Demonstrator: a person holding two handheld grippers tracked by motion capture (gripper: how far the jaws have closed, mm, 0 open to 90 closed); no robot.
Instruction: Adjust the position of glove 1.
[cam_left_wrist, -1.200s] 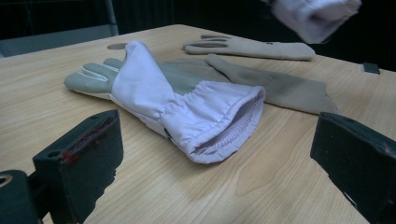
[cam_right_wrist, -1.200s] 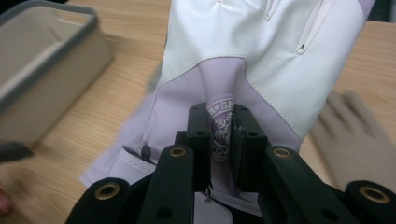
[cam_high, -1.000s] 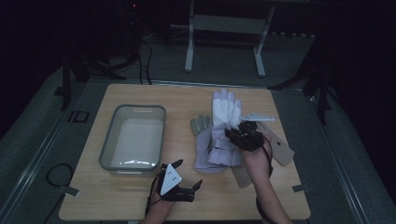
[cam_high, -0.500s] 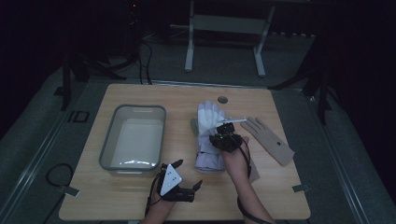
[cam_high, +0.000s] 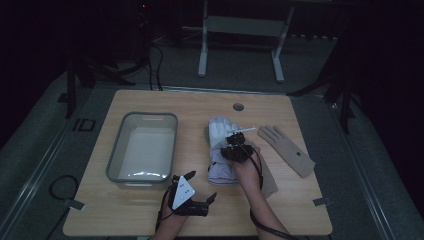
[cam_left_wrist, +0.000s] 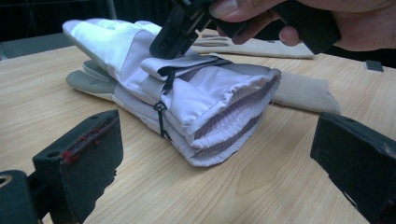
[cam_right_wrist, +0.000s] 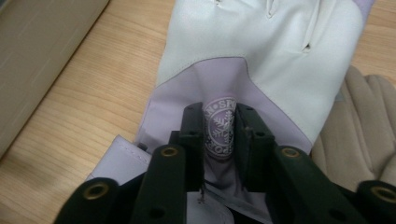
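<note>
A lavender and white padded glove (cam_high: 218, 136) lies on the table (cam_high: 300, 200), stacked on a matching one (cam_left_wrist: 219, 135). My right gripper (cam_high: 236, 148) comes down on the top glove's back. A raised fold of lavender fabric with a snowflake badge (cam_right_wrist: 221, 128) is pinched between its jaws, which have just been opening a little. The same gripper (cam_left_wrist: 175, 35) reaches in from above in the left gripper view. My left gripper (cam_high: 202, 186) rests near the front edge, open and empty, facing the cuffs (cam_left_wrist: 233, 116).
A grey plastic tub (cam_high: 142, 150) stands left of the gloves, its wall (cam_right_wrist: 37, 51) close by. A tan glove (cam_high: 290, 150) lies flat to the right. Another tan glove (cam_high: 269, 181) pokes out under the lavender pair. A round hole (cam_high: 238, 106) sits near the far edge.
My right gripper has moved left and down with the lavender glove, which now lies flat nearer the tub. The tan glove on the right is uncovered. The left gripper has stayed put.
</note>
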